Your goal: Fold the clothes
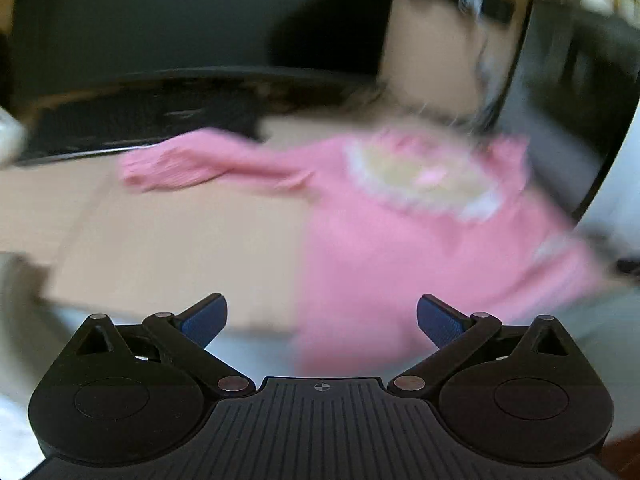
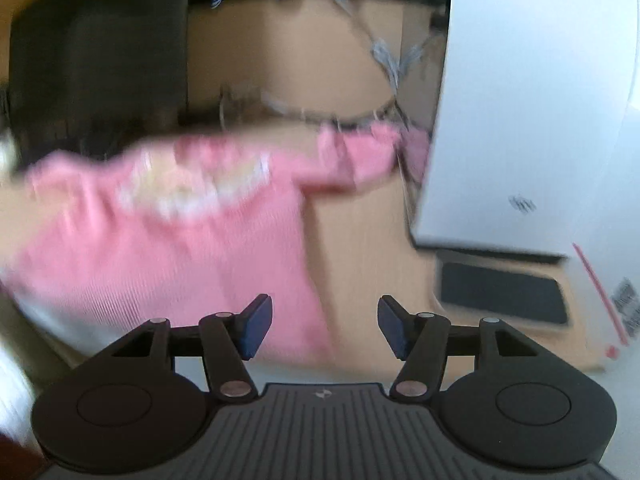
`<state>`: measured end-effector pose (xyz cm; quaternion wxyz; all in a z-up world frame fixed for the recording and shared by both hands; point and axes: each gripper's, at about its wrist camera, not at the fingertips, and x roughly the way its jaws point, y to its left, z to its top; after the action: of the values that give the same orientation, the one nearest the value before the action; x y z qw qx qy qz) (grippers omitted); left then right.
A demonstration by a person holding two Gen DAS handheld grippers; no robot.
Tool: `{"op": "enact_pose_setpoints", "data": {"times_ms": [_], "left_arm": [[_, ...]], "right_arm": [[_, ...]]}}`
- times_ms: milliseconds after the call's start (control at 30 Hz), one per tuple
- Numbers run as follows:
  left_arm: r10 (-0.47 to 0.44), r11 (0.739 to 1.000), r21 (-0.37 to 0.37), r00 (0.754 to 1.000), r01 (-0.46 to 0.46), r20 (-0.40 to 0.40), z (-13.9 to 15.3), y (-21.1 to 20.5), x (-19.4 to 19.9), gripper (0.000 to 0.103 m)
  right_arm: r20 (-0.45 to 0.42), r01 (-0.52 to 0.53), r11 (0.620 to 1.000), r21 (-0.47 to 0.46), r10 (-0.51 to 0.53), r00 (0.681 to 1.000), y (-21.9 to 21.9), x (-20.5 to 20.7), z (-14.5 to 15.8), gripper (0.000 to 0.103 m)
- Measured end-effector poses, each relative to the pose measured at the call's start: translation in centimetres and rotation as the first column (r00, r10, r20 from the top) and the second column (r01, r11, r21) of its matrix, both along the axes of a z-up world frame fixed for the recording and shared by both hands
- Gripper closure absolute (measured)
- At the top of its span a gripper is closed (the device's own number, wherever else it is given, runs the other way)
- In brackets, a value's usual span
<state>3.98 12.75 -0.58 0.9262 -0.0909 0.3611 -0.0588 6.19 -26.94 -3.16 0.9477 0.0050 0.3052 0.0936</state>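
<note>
On the tan cardboard surface (image 1: 180,240) lies a pink sweater (image 1: 400,248), spread flat and blurred in both views. From the left wrist camera, the left gripper (image 1: 322,320) sits at six o'clock with its jaws spread wide and nothing between them; the sweater's body lies just ahead toward one o'clock, its hem reaching down between the blue pads (image 1: 204,320), while one sleeve (image 1: 180,164) stretches away toward ten o'clock. A pale yellow and white collar patch (image 1: 424,176) shows near two o'clock. From the right wrist camera, the right gripper (image 2: 325,328) is likewise wide apart and empty; the sweater (image 2: 160,240) lies toward ten o'clock, its edge passing just beyond the left pad (image 2: 256,328). A white box (image 2: 532,120) stands at two o'clock.
</note>
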Motion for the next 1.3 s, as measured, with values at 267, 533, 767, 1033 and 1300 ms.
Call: {"op": "enact_pose_setpoints", "data": {"times_ms": [267, 533, 767, 1033, 1300], "left_arm": [[-0.122, 0.973, -0.200, 0.992, 0.112, -0.039, -2.4, -4.4, 8.7, 0.000], [-0.014, 0.979, -0.203, 0.989, -0.017, -0.149, -6.2, -2.5, 11.6, 0.000], [0.103, 0.973, -0.191, 0.985, -0.128, -0.135, -6.3, 2.8, 14.5, 0.000], [-0.016, 0.967, -0.255, 1.000, 0.011, -0.018, -2.5, 6.9, 16.3, 0.000], [-0.161, 0.975, -0.150, 0.986, 0.166, 0.044, -2.6, 5.6, 19.1, 0.000]], "right_arm": [[-0.124, -0.088, 0.989, 0.120, 0.102, 0.987, 5.1, 7.0, -3.3, 0.047], [-0.192, -0.034, 0.999, 0.017, 0.036, 0.981, 4.0, 3.4, -5.0, 0.048], [-0.112, -0.032, 0.999, 0.006, 0.032, 0.993, 8.5, 5.2, -2.1, 0.048], [-0.110, -0.074, 0.997, -0.017, 0.072, 0.991, 16.1, 11.5, -0.2, 0.063], [-0.109, -0.231, 0.968, -0.092, 0.221, 0.969, 22.6, 20.4, 0.9, 0.057]]}}
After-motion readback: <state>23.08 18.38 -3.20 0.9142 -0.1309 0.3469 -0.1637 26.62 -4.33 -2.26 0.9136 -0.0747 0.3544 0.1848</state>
